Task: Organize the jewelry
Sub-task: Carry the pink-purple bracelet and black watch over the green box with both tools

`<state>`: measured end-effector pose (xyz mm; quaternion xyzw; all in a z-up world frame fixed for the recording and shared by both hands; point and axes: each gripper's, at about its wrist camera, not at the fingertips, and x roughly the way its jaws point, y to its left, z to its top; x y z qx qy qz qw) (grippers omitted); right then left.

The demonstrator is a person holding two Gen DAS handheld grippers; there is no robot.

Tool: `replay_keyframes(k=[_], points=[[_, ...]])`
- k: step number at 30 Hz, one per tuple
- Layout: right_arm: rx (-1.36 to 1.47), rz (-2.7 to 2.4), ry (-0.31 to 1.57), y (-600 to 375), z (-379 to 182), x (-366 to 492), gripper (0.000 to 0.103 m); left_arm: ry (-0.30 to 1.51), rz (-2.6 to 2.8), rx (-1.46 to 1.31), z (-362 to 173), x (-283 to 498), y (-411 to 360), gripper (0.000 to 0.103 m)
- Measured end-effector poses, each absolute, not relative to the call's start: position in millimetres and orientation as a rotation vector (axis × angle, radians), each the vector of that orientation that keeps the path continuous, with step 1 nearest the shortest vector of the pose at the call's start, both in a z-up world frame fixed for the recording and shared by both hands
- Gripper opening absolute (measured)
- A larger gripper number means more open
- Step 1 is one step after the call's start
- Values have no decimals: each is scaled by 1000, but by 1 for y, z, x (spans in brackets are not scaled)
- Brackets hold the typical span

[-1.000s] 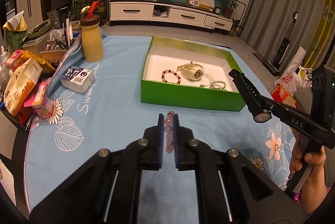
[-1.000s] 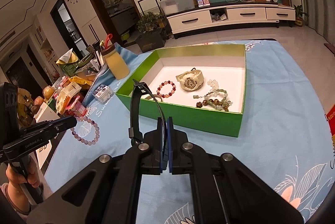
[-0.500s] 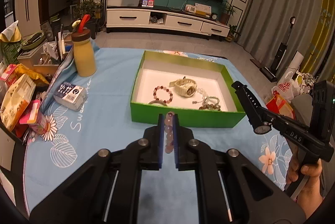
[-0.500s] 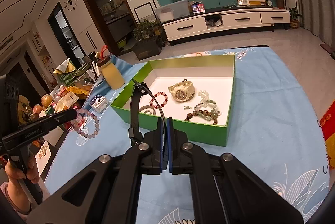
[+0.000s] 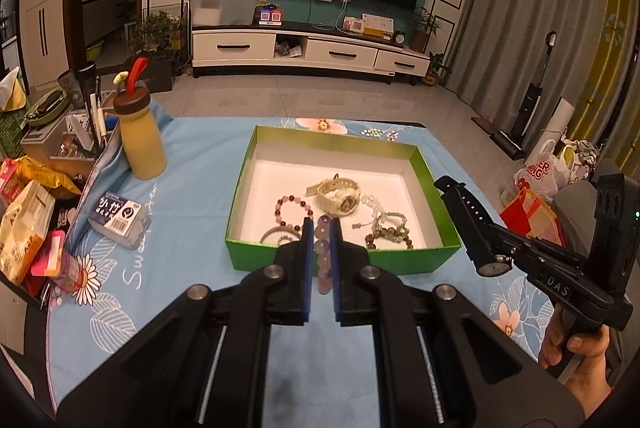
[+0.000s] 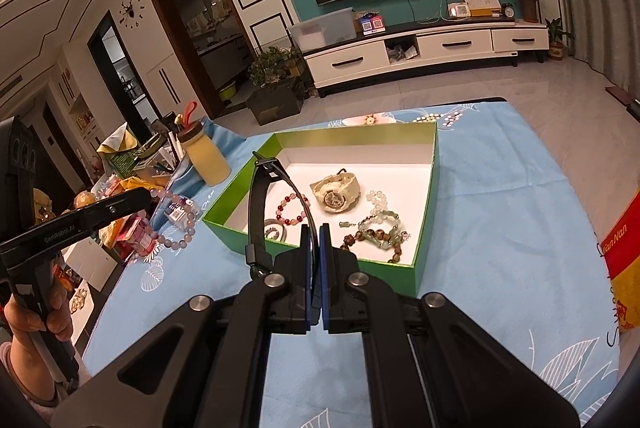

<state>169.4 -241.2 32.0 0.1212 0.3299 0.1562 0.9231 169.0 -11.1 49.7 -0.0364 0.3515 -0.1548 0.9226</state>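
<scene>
While the left tool (image 5: 320, 260) is clamped on a bead bracelet (image 6: 176, 224), the right tool (image 6: 316, 268) pinches a black watch (image 5: 476, 224) strap near the green box (image 5: 340, 262).

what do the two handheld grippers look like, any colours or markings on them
Both are matte black plastic with blue finger pads and round silver pivot bolts on the linkage arms. The left gripper carries white "GenRobot.AI" lettering on its side, seen from the right wrist view. The right gripper has white "DAS" lettering on its side. Each has a pistol-style handle.
</scene>
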Motion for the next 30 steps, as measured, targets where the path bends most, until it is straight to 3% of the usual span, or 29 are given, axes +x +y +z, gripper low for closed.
replay_keyframes(k=[30], points=[[262,297,663,-249,34,212,3,750,-315,-85,48,246,-38,7]])
